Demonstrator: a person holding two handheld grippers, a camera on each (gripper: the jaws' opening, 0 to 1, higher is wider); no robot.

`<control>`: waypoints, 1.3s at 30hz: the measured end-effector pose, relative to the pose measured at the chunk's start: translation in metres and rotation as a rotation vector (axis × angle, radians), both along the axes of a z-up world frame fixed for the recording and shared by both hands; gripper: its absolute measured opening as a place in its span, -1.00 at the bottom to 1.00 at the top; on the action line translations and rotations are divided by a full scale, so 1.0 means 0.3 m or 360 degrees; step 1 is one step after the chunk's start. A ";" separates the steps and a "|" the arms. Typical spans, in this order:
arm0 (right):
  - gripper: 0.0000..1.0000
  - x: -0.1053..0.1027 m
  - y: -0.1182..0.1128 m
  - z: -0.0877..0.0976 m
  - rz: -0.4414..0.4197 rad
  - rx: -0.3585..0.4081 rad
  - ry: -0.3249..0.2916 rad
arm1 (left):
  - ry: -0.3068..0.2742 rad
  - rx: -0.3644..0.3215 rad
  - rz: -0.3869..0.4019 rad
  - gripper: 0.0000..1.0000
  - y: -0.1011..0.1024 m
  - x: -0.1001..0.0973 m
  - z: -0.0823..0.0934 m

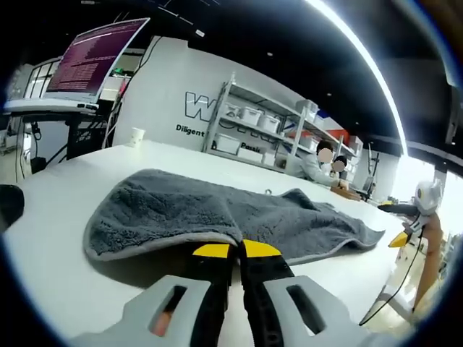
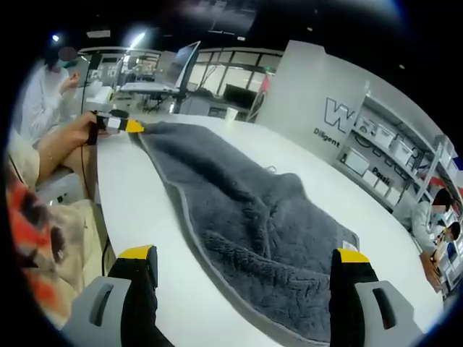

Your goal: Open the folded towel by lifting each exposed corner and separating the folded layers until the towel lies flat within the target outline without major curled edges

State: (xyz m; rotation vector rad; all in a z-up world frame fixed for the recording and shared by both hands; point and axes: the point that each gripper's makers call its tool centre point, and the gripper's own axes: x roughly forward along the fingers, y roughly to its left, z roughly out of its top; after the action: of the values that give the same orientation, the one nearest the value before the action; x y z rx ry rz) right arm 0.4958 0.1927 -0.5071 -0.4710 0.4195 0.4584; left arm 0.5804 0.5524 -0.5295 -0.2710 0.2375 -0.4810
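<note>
Left gripper [image 1: 236, 251] jaws pinched on towel [image 1: 217, 210] hem; right gripper [image 2: 246, 264] spread wide — towel's long axis running between both.

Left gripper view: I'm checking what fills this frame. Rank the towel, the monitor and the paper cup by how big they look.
1. towel, widest across the picture, though it lies nearest the camera.
2. monitor, upper left.
3. paper cup, smallest, far across the table.

towel [image 1: 217, 213] edge draped over left gripper [image 1: 236, 251] fingertips, wall lettering [image 2: 334, 119] cut off by shelving [image 2: 394, 155]
</note>
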 end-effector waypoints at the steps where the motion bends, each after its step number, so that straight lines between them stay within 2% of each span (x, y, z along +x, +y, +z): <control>1: 0.99 -0.002 0.000 -0.002 -0.0002 0.0001 0.0008 | 0.0003 0.0000 0.0000 -0.93 0.003 -0.006 -0.002; 7: 0.99 -0.002 -0.008 0.002 -0.0012 0.0006 0.0008 | 0.0001 0.0044 0.0005 -0.93 0.035 -0.039 -0.007; 14: 0.99 -0.005 0.003 -0.017 0.0006 -0.0022 0.0040 | 0.0027 0.0105 -0.0067 -0.91 0.045 -0.094 -0.028; 18: 0.99 -0.004 0.011 -0.013 0.0018 -0.0022 0.0041 | 0.0043 0.0127 -0.0078 -0.90 0.049 -0.106 -0.043; 25: 0.99 -0.003 0.011 -0.004 0.0015 -0.0016 0.0030 | 0.0028 0.0149 -0.0085 -0.88 0.051 -0.114 -0.035; 27: 0.99 -0.002 0.012 -0.007 0.0016 -0.0020 0.0034 | 0.0052 0.0162 -0.0140 -0.73 0.036 -0.130 -0.038; 29: 0.99 -0.002 0.012 -0.009 0.0017 -0.0022 0.0037 | 0.0074 0.0163 -0.0154 -0.46 0.029 -0.141 -0.038; 31: 0.99 -0.001 0.014 -0.009 0.0018 -0.0022 0.0037 | 0.0103 0.0211 -0.0165 -0.28 0.026 -0.158 -0.047; 37: 0.99 -0.004 0.022 -0.015 0.0031 -0.0035 0.0047 | 0.0116 0.0236 -0.0150 0.15 0.022 -0.190 -0.024; 39: 0.99 -0.007 0.023 -0.021 0.0034 -0.0042 0.0061 | 0.0108 0.0259 -0.0162 0.21 0.016 -0.199 -0.015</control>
State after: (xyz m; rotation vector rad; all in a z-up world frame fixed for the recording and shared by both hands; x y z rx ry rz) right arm 0.4937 0.1995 -0.5135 -0.4935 0.4582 0.4833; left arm 0.5209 0.5572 -0.5339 -0.1169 0.3560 -0.5505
